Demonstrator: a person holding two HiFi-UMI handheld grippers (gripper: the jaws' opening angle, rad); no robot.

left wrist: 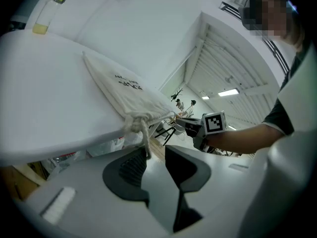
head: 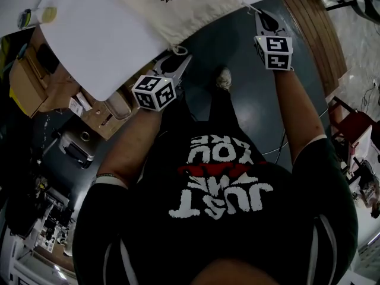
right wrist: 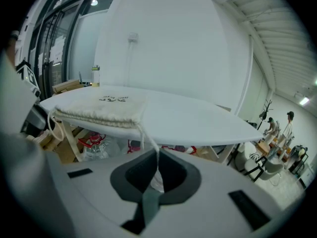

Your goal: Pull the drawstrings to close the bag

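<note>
A cream drawstring bag (head: 178,5) lies on the white table (head: 101,46), its gathered mouth at the near edge. In the left gripper view the bag (left wrist: 124,90) ends in a knotted cord (left wrist: 141,125) that hangs off the table edge. My left gripper (left wrist: 154,152) stands open below it, and the cord's end dangles beside the left finger (left wrist: 131,170) without being pinched. My right gripper (right wrist: 156,155) is shut on the other drawstring (right wrist: 146,135), which runs taut up to the bag (right wrist: 101,110). From the head view the left gripper (head: 178,61) and right gripper (head: 259,13) flank the bag's mouth.
A bottle of yellow liquid (head: 35,18) stands at the table's far left. Cardboard boxes and clutter (head: 35,76) sit under the table on the left. A wooden panel (head: 314,34) and a red chair (head: 356,129) are to the right. My foot (head: 223,79) is on the dark floor.
</note>
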